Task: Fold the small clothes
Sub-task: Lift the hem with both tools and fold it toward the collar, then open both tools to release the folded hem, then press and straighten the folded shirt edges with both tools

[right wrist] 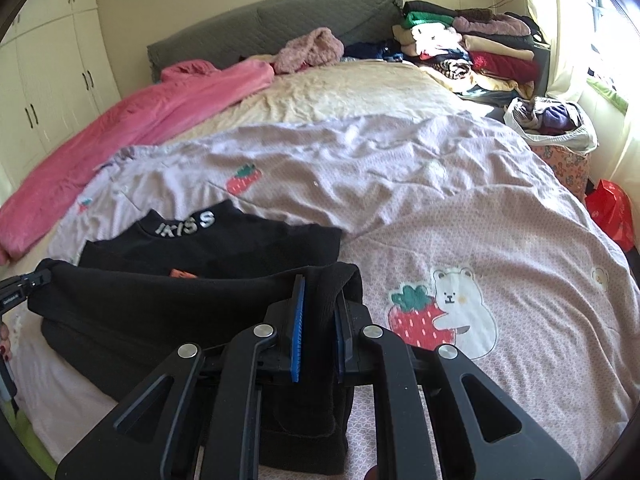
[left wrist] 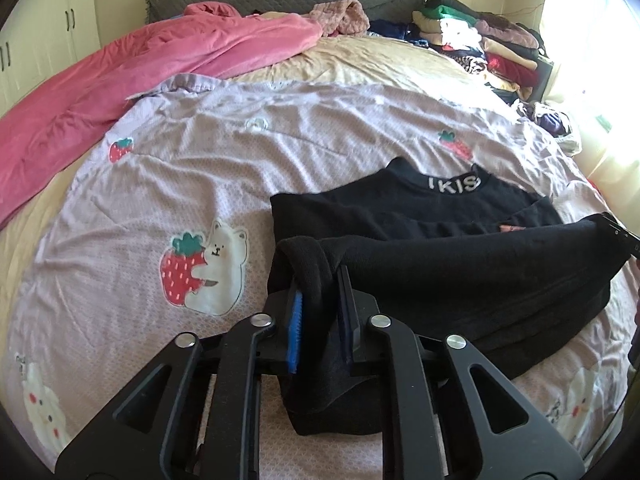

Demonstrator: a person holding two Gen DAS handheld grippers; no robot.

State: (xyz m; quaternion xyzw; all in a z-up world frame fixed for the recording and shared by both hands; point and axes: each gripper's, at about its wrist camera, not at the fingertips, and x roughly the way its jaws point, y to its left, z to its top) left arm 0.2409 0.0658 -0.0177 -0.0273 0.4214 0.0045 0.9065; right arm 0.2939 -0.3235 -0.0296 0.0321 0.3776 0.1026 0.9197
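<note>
A small black sweater (left wrist: 460, 264) with white letters on its collar (left wrist: 454, 184) lies on the lilac strawberry-print blanket (left wrist: 240, 152). Its bottom hem is lifted and stretched between both grippers, above the sweater's body. My left gripper (left wrist: 320, 300) is shut on the hem's left corner. My right gripper (right wrist: 320, 304) is shut on the hem's right corner; the sweater (right wrist: 180, 280) spreads to its left. The right gripper's tip shows at the left view's right edge (left wrist: 620, 236). The left gripper's tip shows at the right view's left edge (right wrist: 24, 284).
A pink quilt (left wrist: 140, 80) lies along the bed's left side. Stacks of folded clothes (right wrist: 472, 48) sit at the far right by the grey headboard (right wrist: 280, 24). A bag of clothes (right wrist: 552, 120) and a red bag (right wrist: 612, 212) stand beside the bed at right.
</note>
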